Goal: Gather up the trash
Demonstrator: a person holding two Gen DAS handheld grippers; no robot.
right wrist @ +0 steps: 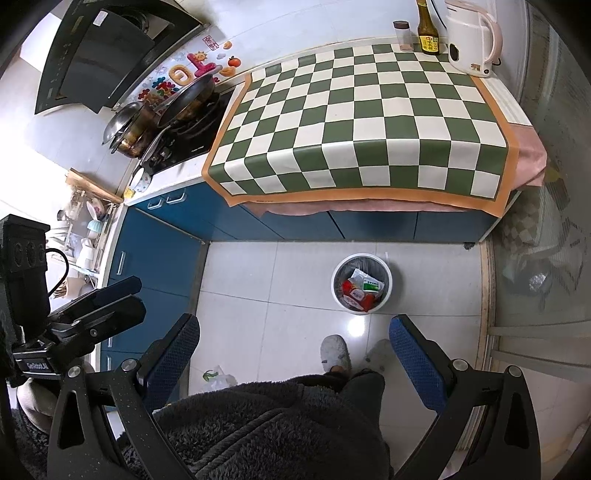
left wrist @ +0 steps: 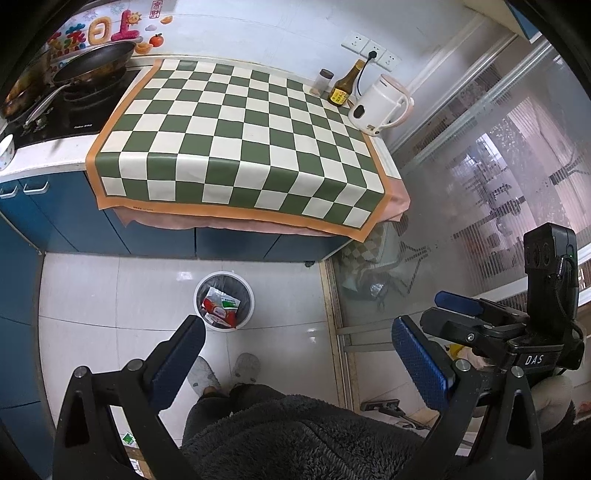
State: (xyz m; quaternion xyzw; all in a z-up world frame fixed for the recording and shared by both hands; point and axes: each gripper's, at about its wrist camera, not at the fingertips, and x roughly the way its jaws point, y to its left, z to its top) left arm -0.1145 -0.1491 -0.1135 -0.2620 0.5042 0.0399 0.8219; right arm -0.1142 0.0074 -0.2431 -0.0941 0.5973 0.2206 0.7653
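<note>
While both grippers hang high over the tiled floor, the left gripper (left wrist: 298, 345) has its blue pads spread wide with nothing between them, and the right gripper (right wrist: 293, 341) is spread just as wide and just as bare. At the left end of the counter a pan (right wrist: 188, 96) sits on the stove (right wrist: 192, 142). Beside it lies a green-and-white checkered mat (right wrist: 365, 122), its front edge hanging over the blue cabinets (right wrist: 162, 243). At the mat's far right corner stand a jar (right wrist: 402, 36), a bottle (right wrist: 427, 31) and a white kettle (right wrist: 471, 37). Down on the floor, in front of the cabinets, stands a white bin (right wrist: 361, 283) holding red and white wrappers (right wrist: 360, 290), just beyond the person's grey slippers (right wrist: 335, 353).
</note>
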